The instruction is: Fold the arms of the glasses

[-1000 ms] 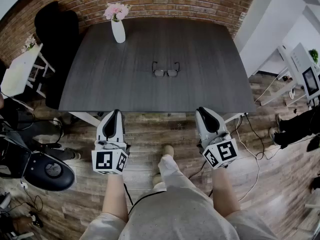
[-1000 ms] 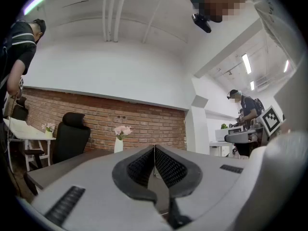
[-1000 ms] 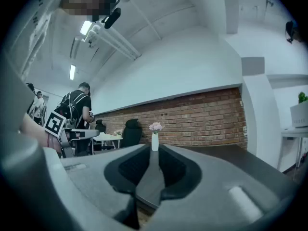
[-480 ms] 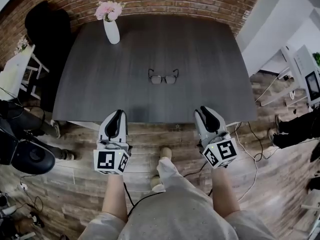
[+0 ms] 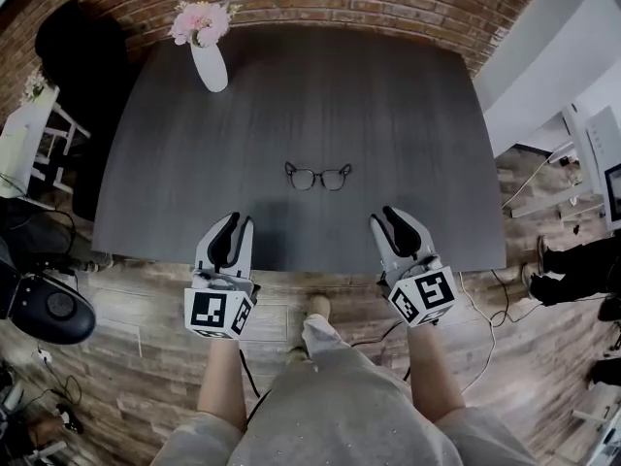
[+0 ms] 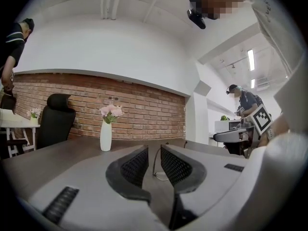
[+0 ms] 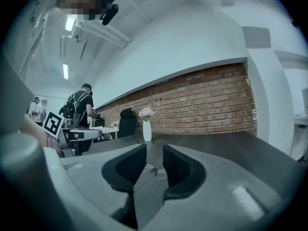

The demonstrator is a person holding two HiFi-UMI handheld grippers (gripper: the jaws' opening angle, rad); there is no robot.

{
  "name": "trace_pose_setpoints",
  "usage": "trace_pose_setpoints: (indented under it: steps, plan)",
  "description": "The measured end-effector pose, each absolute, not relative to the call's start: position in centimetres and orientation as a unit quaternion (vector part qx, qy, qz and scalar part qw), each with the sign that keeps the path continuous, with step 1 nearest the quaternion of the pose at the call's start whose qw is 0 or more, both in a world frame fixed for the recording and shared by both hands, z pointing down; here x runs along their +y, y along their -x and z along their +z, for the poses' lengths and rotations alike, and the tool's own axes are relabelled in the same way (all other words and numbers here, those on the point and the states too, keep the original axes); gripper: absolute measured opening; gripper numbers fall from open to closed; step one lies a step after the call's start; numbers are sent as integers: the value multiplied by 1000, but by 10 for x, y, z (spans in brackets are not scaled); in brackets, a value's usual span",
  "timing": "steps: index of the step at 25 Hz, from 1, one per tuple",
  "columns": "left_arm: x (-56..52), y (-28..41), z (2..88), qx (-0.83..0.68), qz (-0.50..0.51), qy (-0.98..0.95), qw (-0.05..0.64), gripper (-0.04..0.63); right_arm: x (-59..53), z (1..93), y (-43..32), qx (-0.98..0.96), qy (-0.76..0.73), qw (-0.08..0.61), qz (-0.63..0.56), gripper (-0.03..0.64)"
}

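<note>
The black-framed glasses (image 5: 317,176) lie on the dark grey table (image 5: 408,115), arms spread and pointing away from me. My left gripper (image 5: 237,219) hovers over the table's near edge, left of the glasses and short of them. Its jaws have just been opening and hold nothing. My right gripper (image 5: 384,216) is at the near edge to the right, its jaws also just opened further and empty. In the left gripper view the glasses (image 6: 162,175) show beyond the gap between the jaws. The right gripper view shows the glasses (image 7: 155,170) the same way.
A white vase with pink flowers (image 5: 209,61) stands at the table's far left corner. A black office chair (image 5: 78,47) and a small white side table (image 5: 19,144) are to the left. Other people stand in the room's background. Cables lie on the wooden floor.
Both grippers moved forward from over the floor to the table's near edge. Their jaws went from shut to open. The glasses now sit closer to the grippers.
</note>
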State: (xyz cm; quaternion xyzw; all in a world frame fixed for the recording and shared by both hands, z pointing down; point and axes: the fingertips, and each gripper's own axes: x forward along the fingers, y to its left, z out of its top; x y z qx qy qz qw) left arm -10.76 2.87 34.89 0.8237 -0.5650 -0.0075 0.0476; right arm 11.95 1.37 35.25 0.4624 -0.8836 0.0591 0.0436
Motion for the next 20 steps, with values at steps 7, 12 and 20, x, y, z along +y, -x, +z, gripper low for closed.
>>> trace_pose_setpoints:
  steps: [7, 12, 20]
  plan:
    - [-6, 95, 370, -559, 8, -827, 65, 77, -25, 375, -111, -896, -434, 64, 71, 109]
    - [-24, 88, 383, -549, 21, -833, 74, 91, -44, 388, -106, -898, -427, 72, 84, 121]
    - [-63, 83, 408, -523, 48, -846, 88, 101, -76, 413, -95, -894, -427, 90, 99, 126]
